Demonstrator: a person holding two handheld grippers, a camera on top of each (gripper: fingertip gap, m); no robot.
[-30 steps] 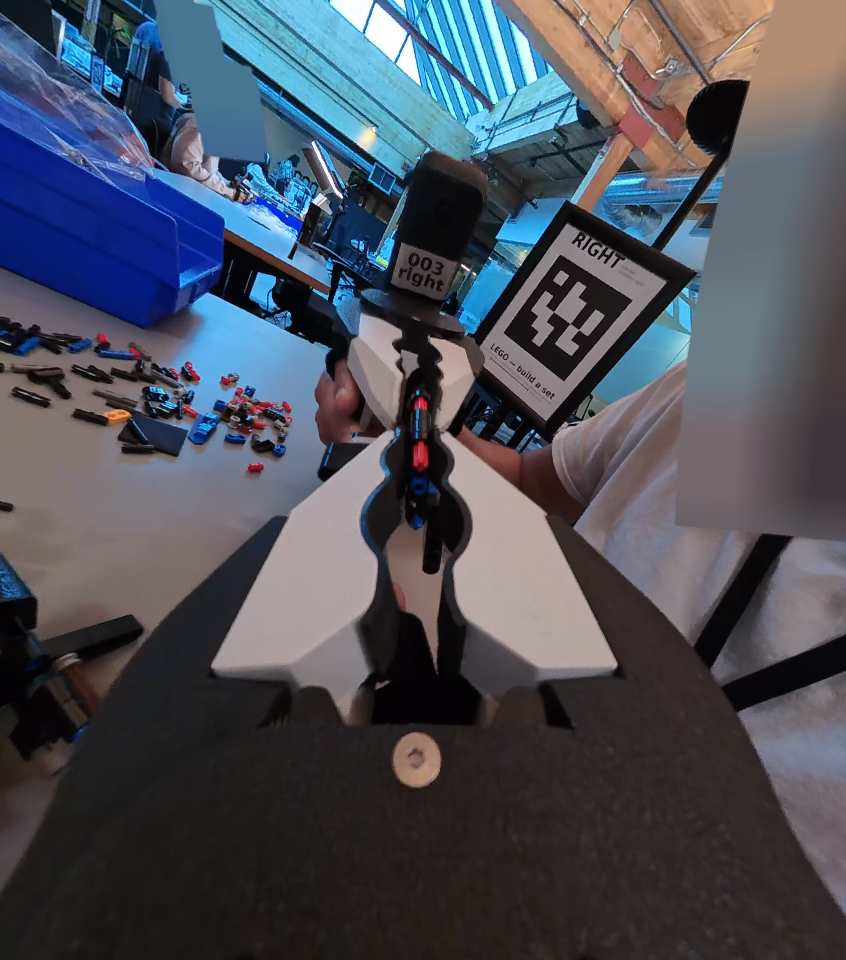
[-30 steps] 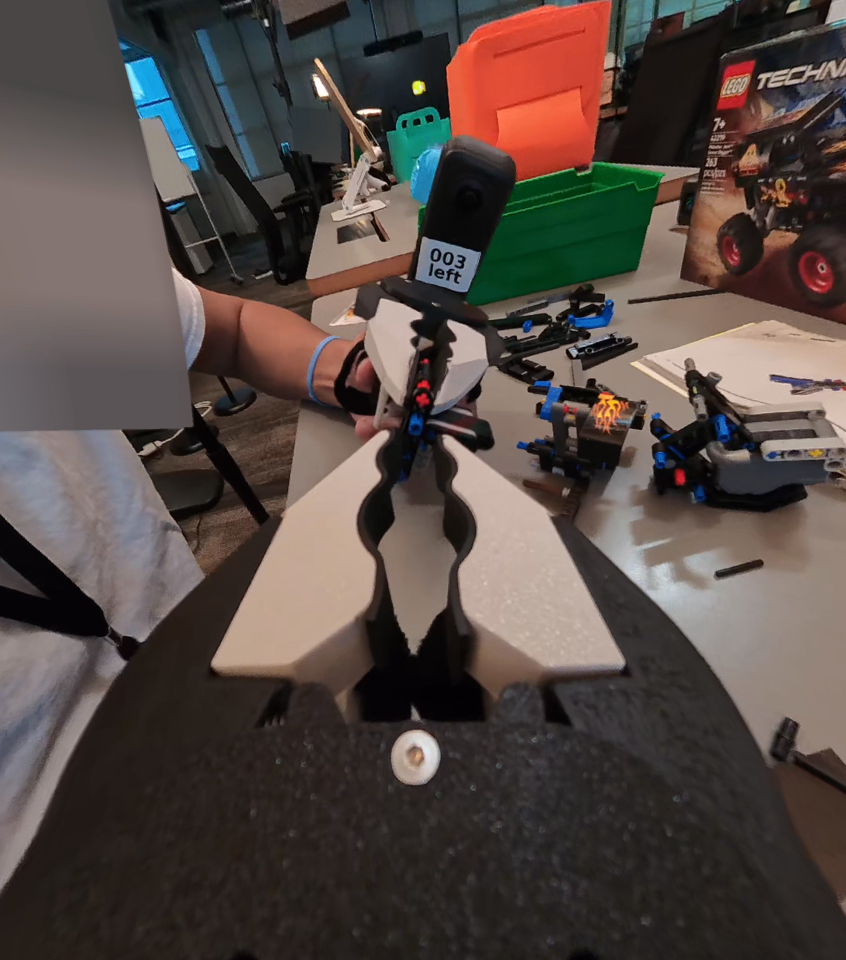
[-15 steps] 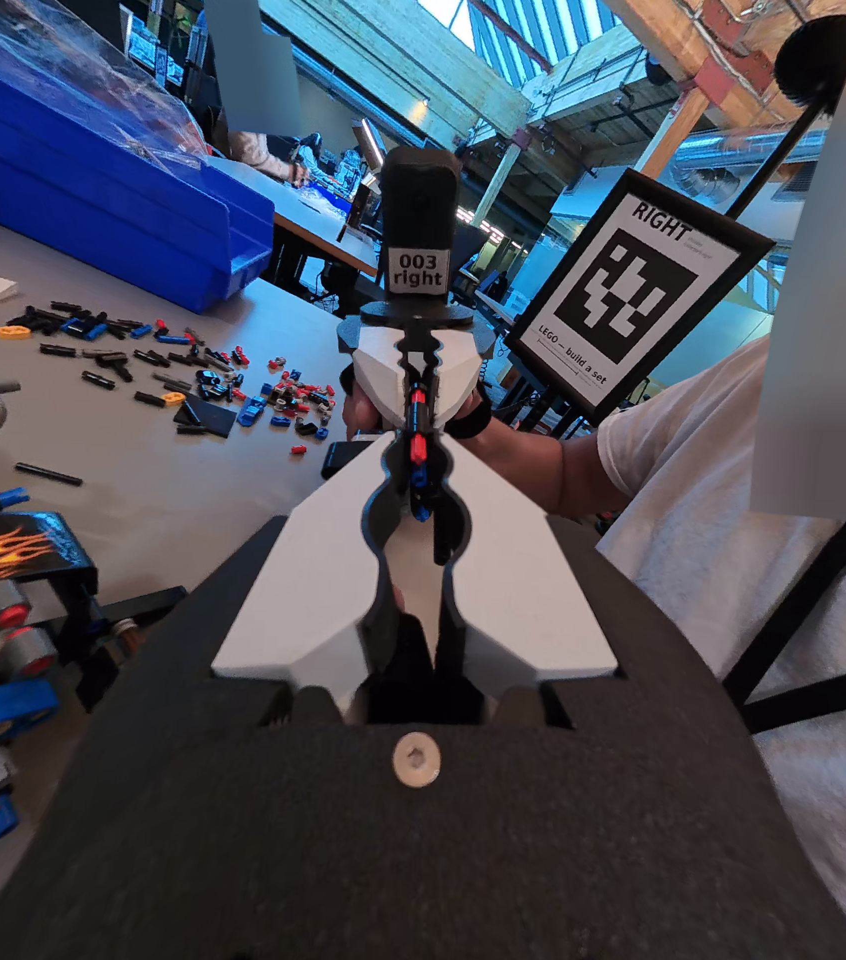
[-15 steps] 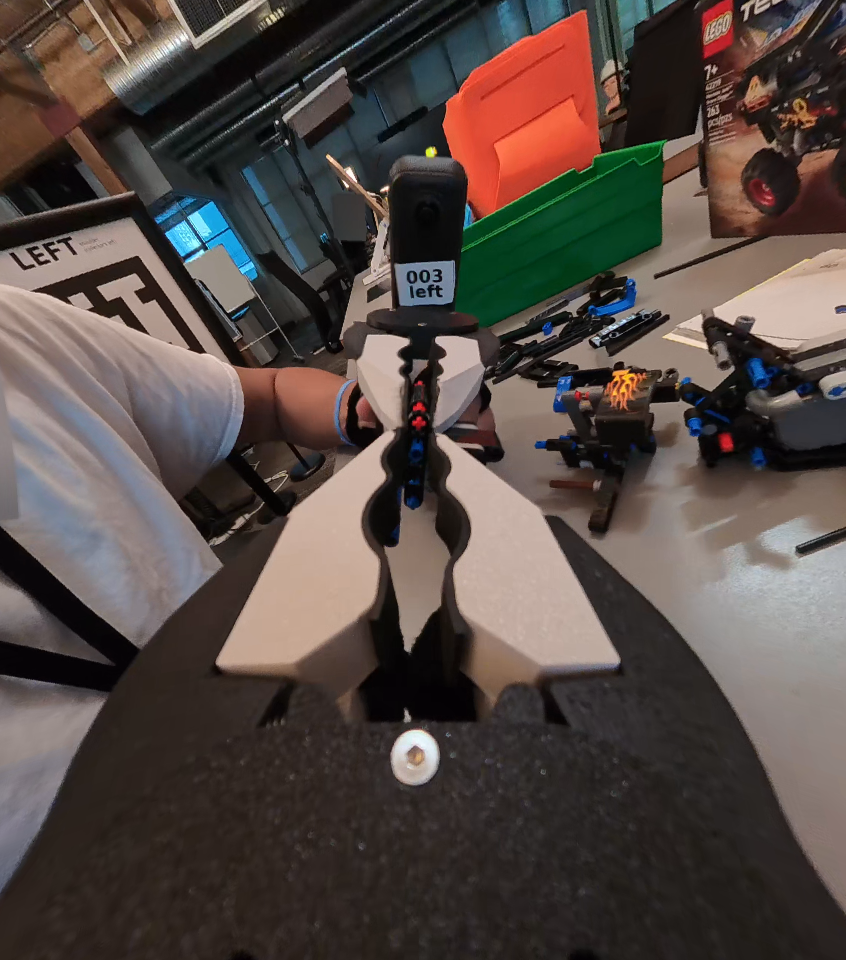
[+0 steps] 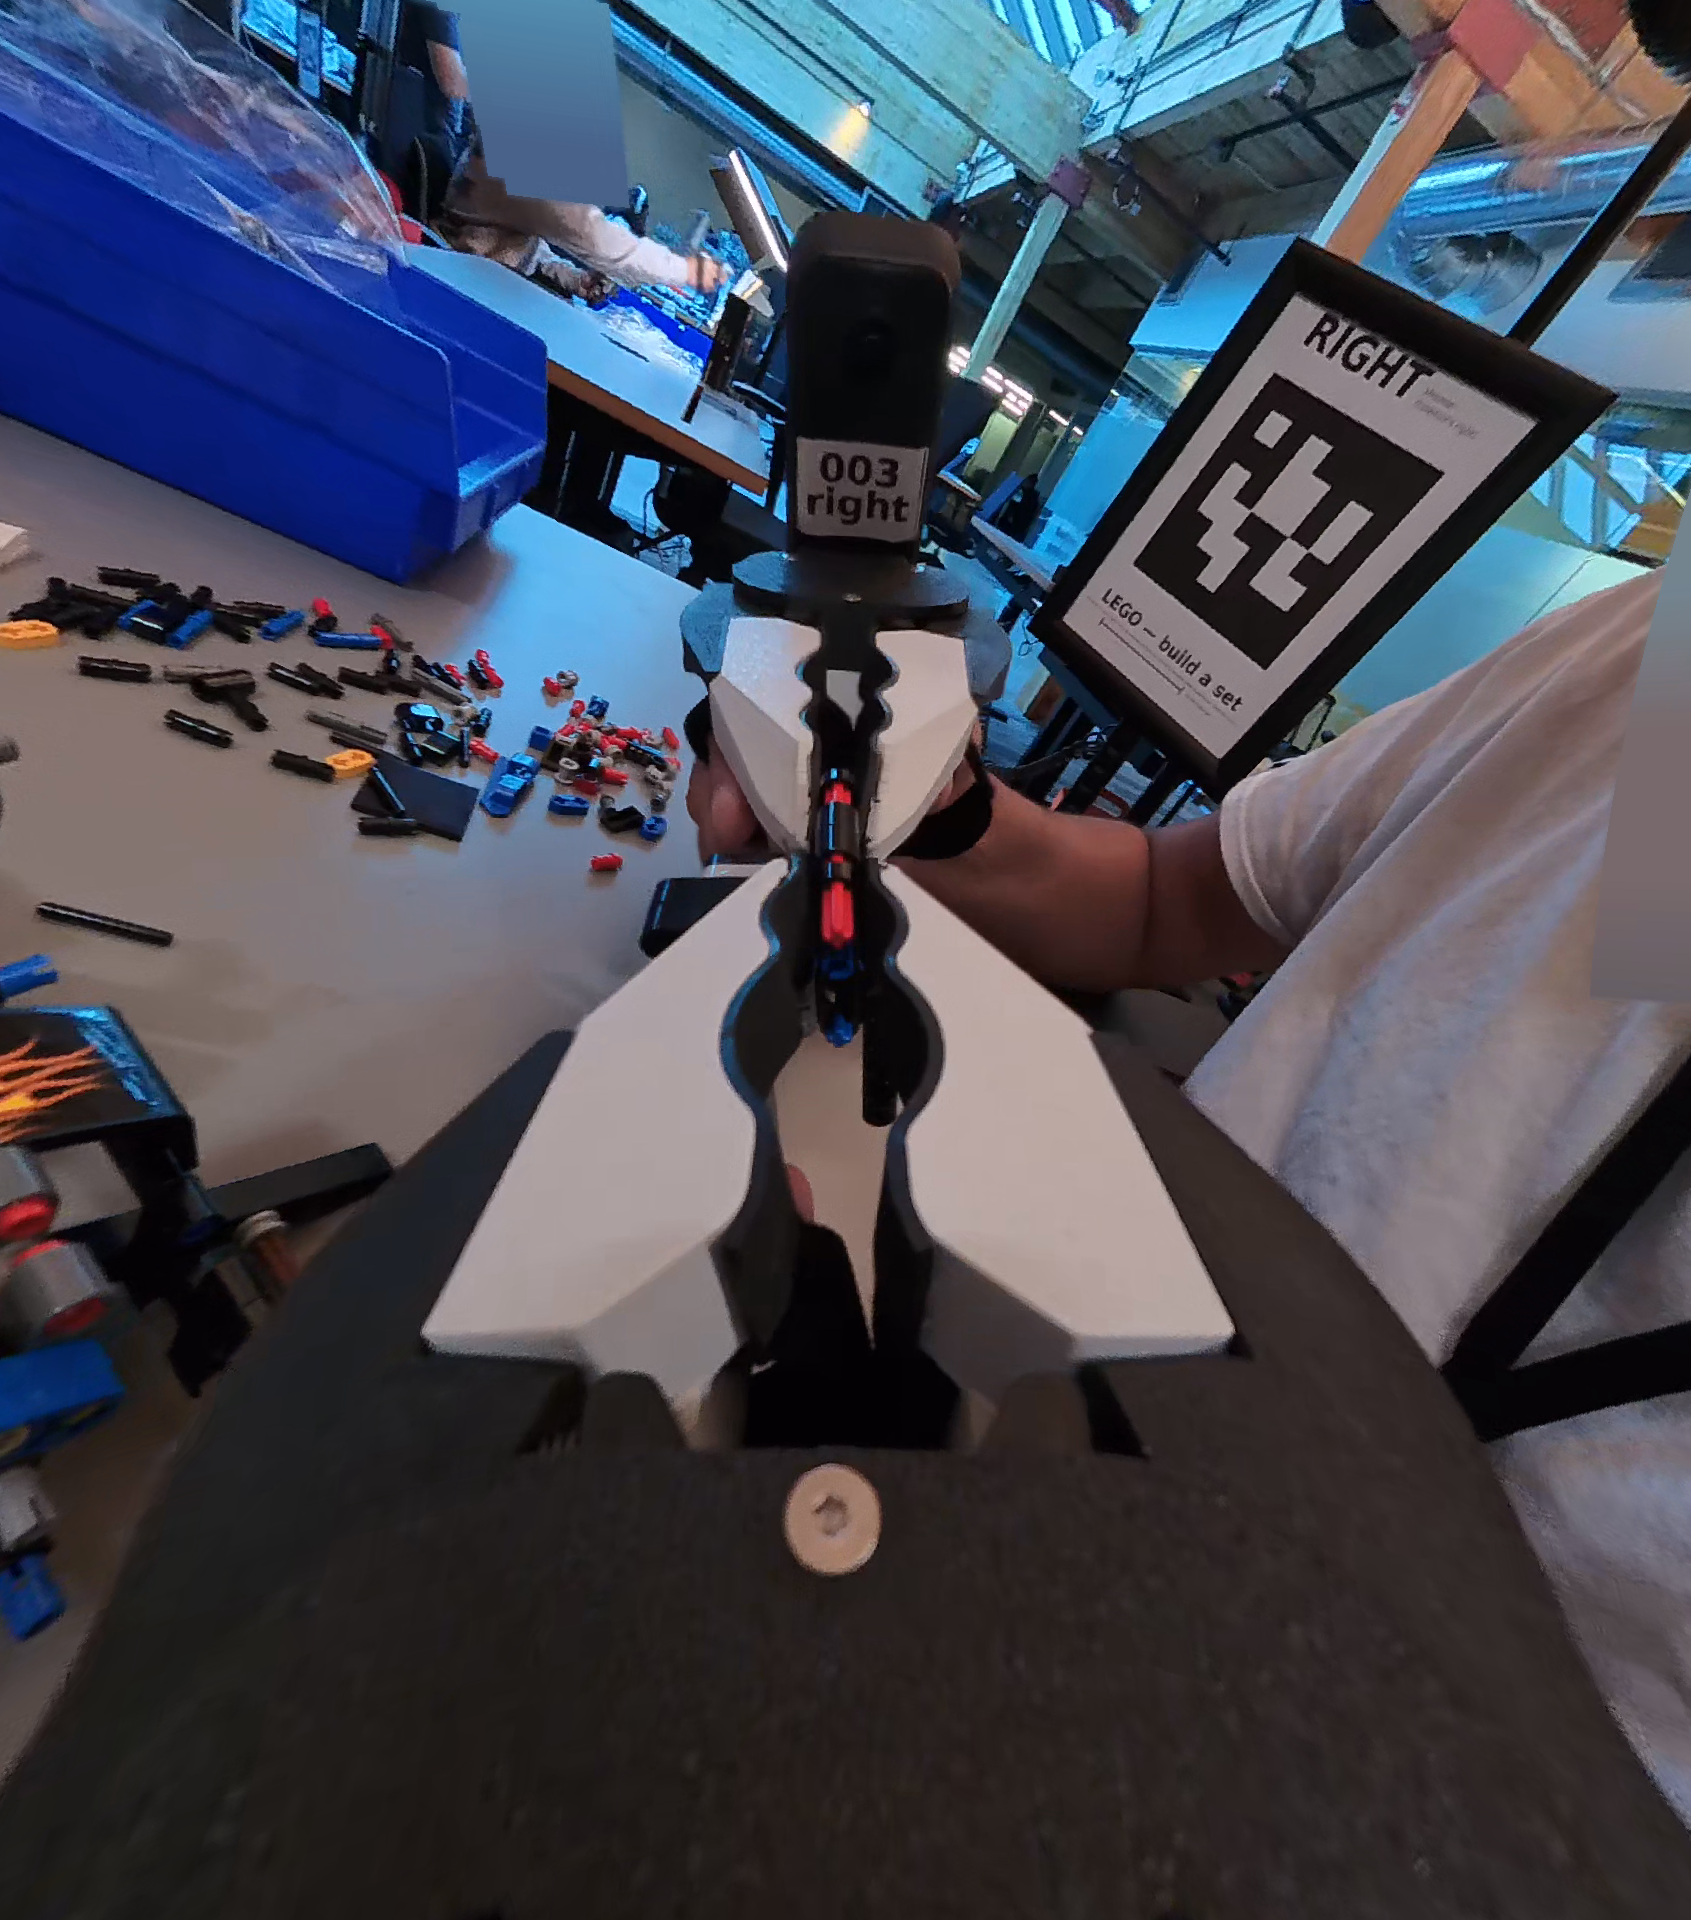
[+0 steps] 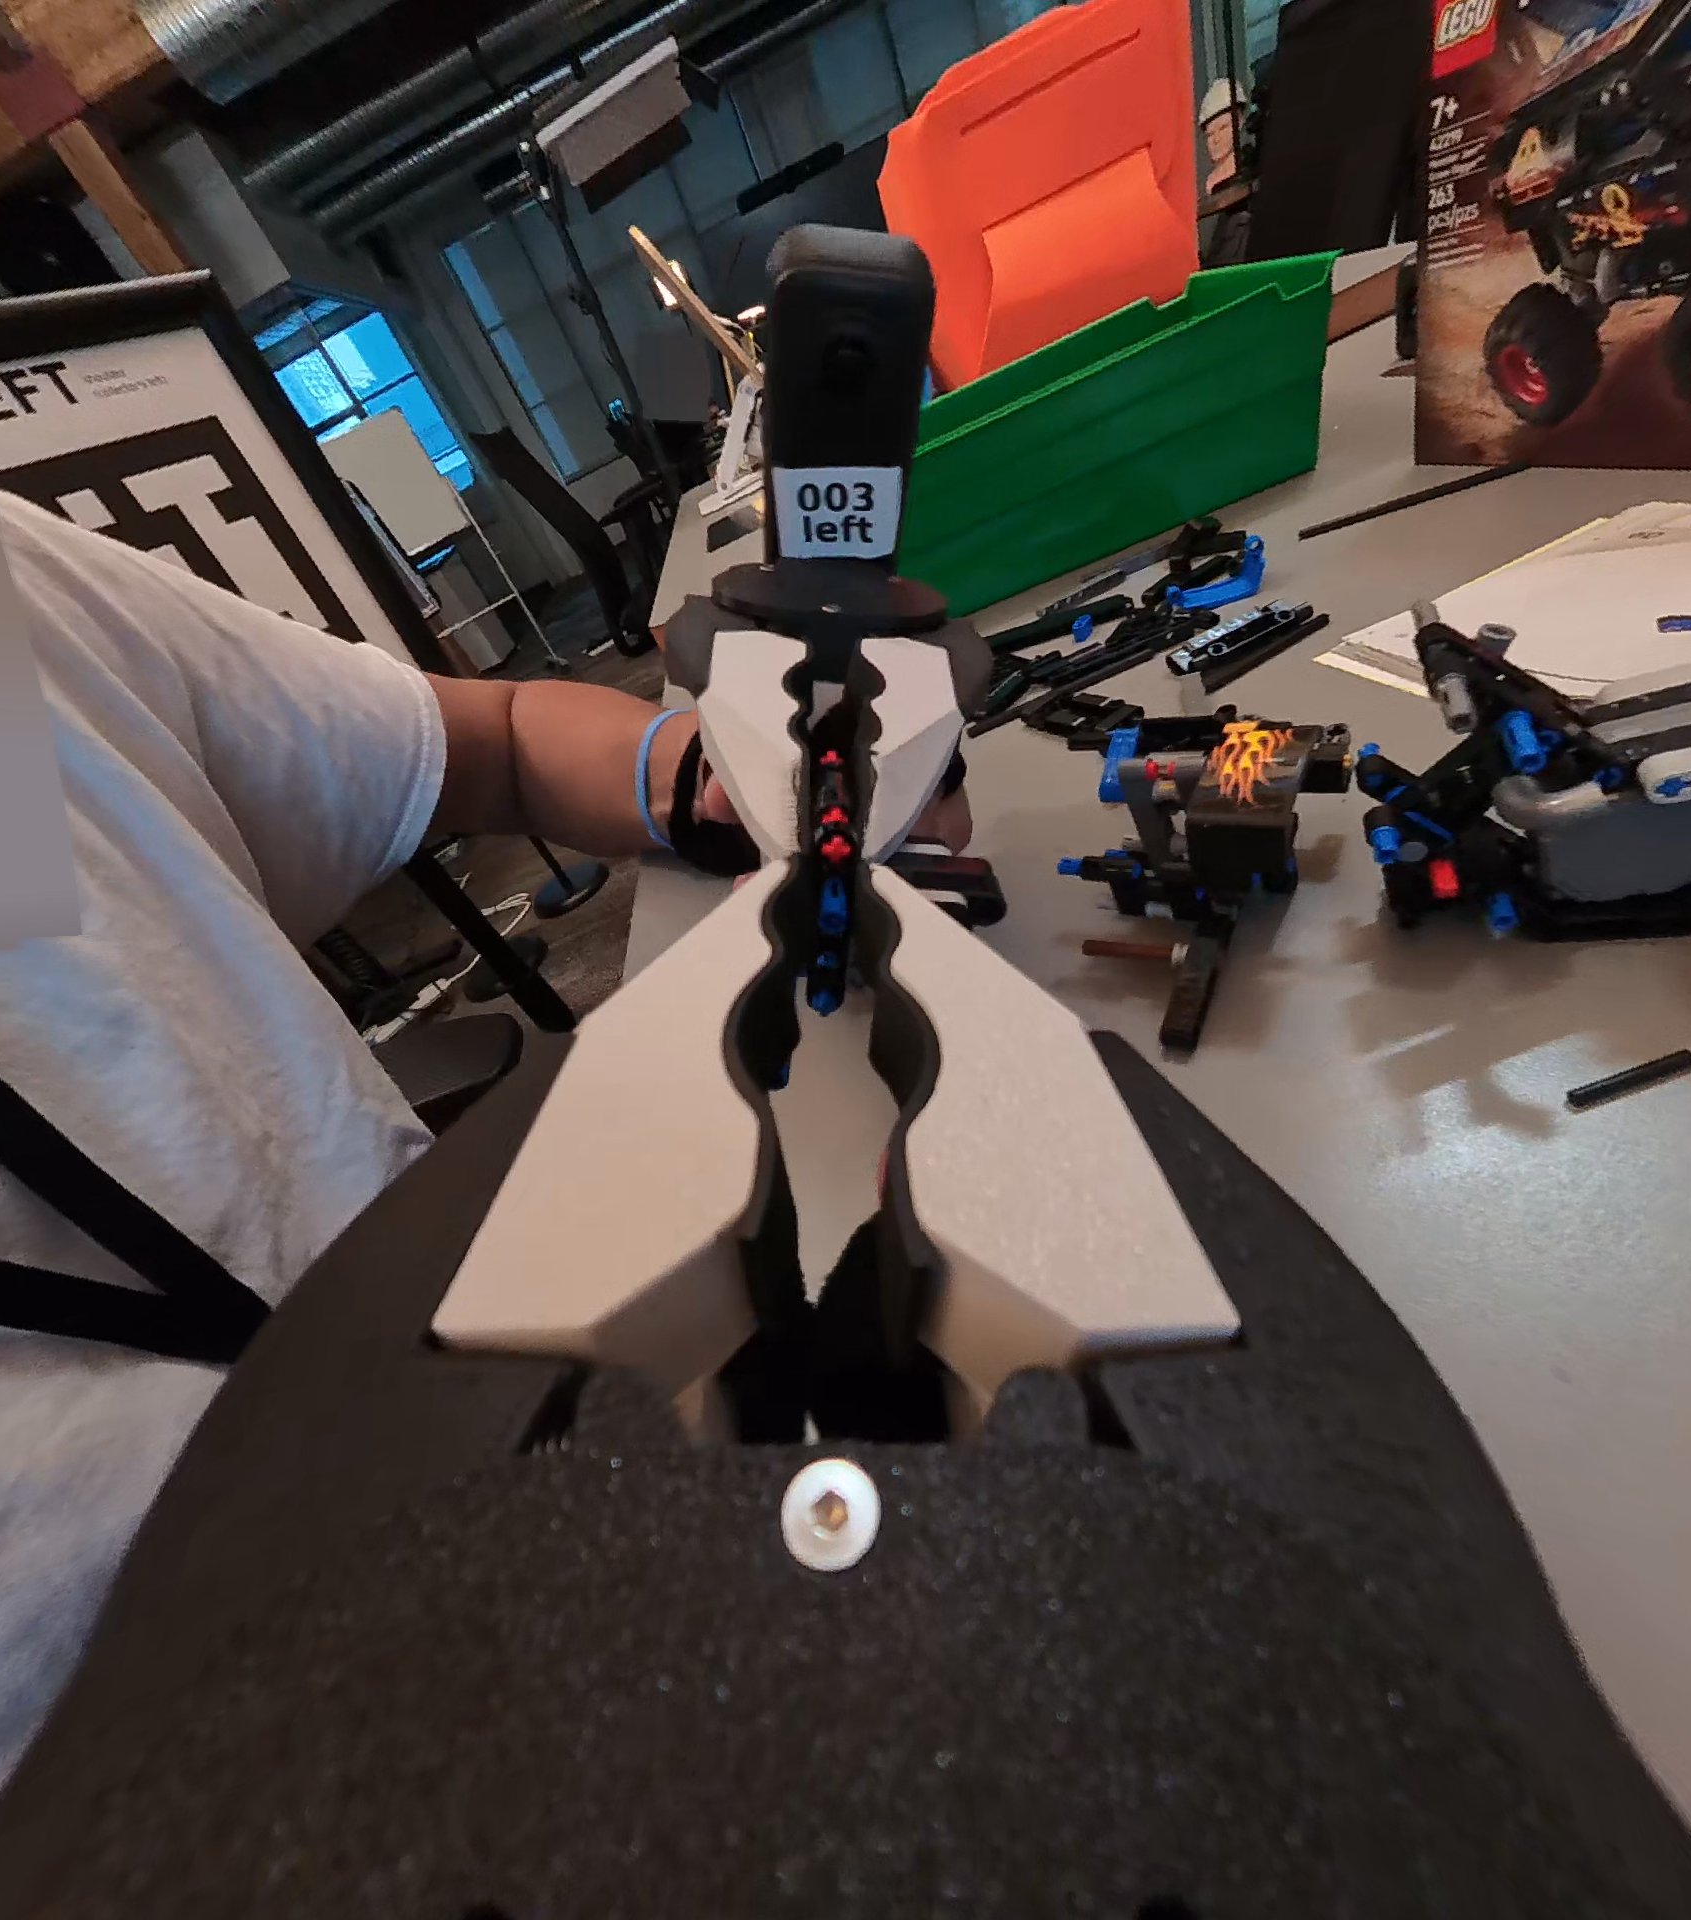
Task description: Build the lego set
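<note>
A thin black Lego beam assembly (image 5: 833, 914) with red and blue pins is held in the air between both grippers, which face each other tip to tip. My left gripper (image 5: 836, 878) is shut on one end of it. My right gripper (image 6: 825, 881) is shut on the other end of the assembly (image 6: 828, 904). The right gripper (image 5: 836, 831) shows beyond it in the left wrist view, and the left gripper (image 6: 828, 821) shows beyond it in the right wrist view. A hand holds each gripper.
Loose small parts (image 5: 508, 727) lie by a blue bin (image 5: 197, 343). A flame-decorated sub-assembly (image 6: 1225, 810), a grey chassis (image 6: 1630, 821), a booklet (image 6: 1599, 592), a green bin (image 6: 1111, 457), the set's box (image 6: 1610, 229) and a black axle (image 6: 1630, 1078) sit on the table. The person's torso is close. Less than 4 cm separates the two grippers' tips. The black axle (image 6: 1630, 1078) is about equally far from each gripper, around 15 cm. Seen from the left wrist view (image 5: 99, 927) as well.
Both grippers stayed shut on the assembly and swung together. The flame sub-assembly has come further into the left view, and the framed sign has entered the right view.
</note>
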